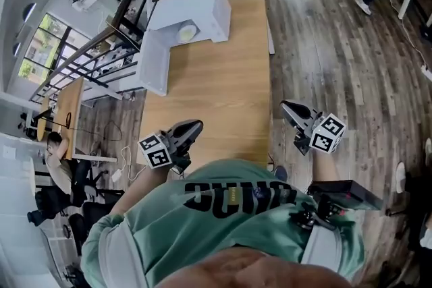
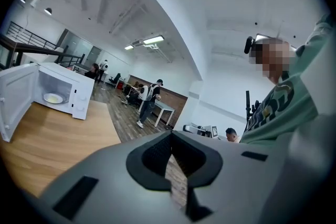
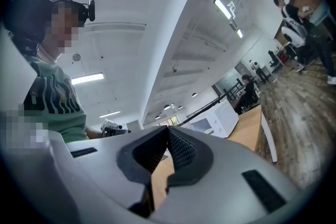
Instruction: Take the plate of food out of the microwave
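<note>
- The white box-shaped microwave oven [image 1: 202, 10] stands at the far end of the long light wooden table [image 1: 223, 98]. Its white door [image 1: 154, 64] is swung wide open to the left.
- The round white plate of food [image 1: 186, 31] lies on the floor of the microwave's open cavity. In your left gripper view it is only a small pale disc [image 2: 53, 97] in the lit interior.
- Your left gripper [image 1: 194, 126] is over the table's near left corner and points toward the far end, well apart from the microwave.
- Its black ribbed fingers [image 2: 156, 152] are pressed together at the tips, with nothing between them.
- Your right gripper [image 1: 289, 106] hangs just off the table's right edge, at the near end, over the dark wood-plank floor [image 1: 324, 44].
- Its fingers [image 3: 181, 149] are also closed against each other and grip nothing. Past them you see the table and the microwave in the distance.
- Neither gripper touches the microwave, its door or the plate.
- Your green printed T-shirt [image 1: 229, 212] fills the near edge of the head view, between the two grippers.
- A standing person with a backpack [image 2: 149, 94] is on the floor well beyond the table, near a white desk [image 2: 167, 108].
</note>
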`<action>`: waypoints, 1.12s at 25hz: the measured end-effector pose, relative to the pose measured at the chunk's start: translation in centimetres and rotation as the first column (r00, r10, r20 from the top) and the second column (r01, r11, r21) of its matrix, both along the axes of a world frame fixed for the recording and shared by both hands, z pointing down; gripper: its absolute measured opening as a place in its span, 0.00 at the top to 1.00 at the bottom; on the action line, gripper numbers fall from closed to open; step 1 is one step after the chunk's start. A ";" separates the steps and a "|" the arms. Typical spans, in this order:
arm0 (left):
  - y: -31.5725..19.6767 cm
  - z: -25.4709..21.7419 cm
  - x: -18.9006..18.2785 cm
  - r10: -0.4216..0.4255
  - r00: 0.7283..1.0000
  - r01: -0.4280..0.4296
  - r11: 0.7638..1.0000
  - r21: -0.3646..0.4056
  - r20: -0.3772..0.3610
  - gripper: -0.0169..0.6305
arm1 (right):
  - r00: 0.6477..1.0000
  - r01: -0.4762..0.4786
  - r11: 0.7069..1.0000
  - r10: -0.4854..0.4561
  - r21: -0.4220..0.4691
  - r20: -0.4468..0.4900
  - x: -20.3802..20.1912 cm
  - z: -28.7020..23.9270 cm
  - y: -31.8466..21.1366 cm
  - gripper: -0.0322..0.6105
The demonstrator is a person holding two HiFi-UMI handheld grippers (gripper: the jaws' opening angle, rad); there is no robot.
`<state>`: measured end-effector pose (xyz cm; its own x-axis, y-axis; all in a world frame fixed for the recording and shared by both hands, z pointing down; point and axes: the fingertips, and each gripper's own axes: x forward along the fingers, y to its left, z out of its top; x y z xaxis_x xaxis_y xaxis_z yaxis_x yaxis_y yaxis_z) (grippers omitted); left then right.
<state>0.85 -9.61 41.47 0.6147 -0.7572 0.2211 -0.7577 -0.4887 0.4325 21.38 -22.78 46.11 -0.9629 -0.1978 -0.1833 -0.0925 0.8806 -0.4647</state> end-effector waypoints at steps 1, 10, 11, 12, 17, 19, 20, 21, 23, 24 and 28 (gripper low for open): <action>-0.5 0.4 -0.5 0.022 1.000 -0.022 1.000 0.003 -0.012 0.97 | 1.000 -0.014 1.000 0.015 0.002 -0.011 -0.4 0.2 -0.1 0.94; 0.3 3.7 -11.8 0.174 0.965 -0.153 0.981 0.120 -0.195 0.97 | 0.970 -0.186 0.981 0.175 -0.050 -0.168 -10.8 0.5 3.5 0.94; -0.1 3.6 -12.7 0.176 0.962 -0.147 0.978 0.148 -0.207 0.97 | 0.967 -0.186 0.981 0.173 -0.055 -0.188 -11.7 -0.3 3.1 0.94; -0.7 3.5 -13.5 0.171 0.961 -0.135 0.976 0.172 -0.216 0.97 | 0.963 -0.177 0.983 0.162 -0.053 -0.216 -12.6 -1.1 2.4 0.94; -2.2 4.0 -20.1 0.068 0.978 -0.028 0.980 0.198 -0.198 0.97 | 0.958 -0.085 0.996 0.076 -0.023 -0.276 -19.4 -3.4 -0.3 0.94; -3.2 3.9 -21.9 0.006 0.980 0.039 0.975 0.218 -0.200 0.97 | 0.959 -0.024 1.000 0.018 -0.015 -0.282 -21.5 -3.4 -2.1 0.94; -3.6 3.8 -22.3 -0.025 0.979 0.071 0.971 0.227 -0.202 0.97 | 0.958 0.002 1.000 -0.007 -0.018 -0.286 -22.2 -3.3 -2.8 0.94; -3.9 3.6 -22.3 -0.051 0.977 0.100 0.967 0.233 -0.206 0.97 | 0.957 0.023 0.999 -0.029 -0.023 -0.288 -22.7 -3.1 -3.2 0.94; -4.2 3.4 -21.1 -0.077 0.972 0.129 0.964 0.233 -0.221 0.97 | 0.959 0.067 0.998 -0.069 -0.018 -0.274 -23.6 -3.3 -4.0 0.94; -4.3 3.5 -20.1 -0.071 0.972 0.122 0.968 0.221 -0.224 0.97 | 0.962 0.089 0.996 -0.089 -0.010 -0.259 -24.3 -3.4 -4.3 0.94; -4.5 4.3 -17.4 -0.019 0.986 0.047 0.984 0.171 -0.165 0.97 | 0.975 0.129 0.991 -0.132 -0.024 -0.177 -26.4 -2.1 -3.1 0.94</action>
<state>-16.55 -14.09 45.79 0.6056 -0.7956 -0.0162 -0.7015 -0.5434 0.4611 -5.01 -25.84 43.99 -0.9976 -0.0694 -0.0052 -0.0591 0.8848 -0.4622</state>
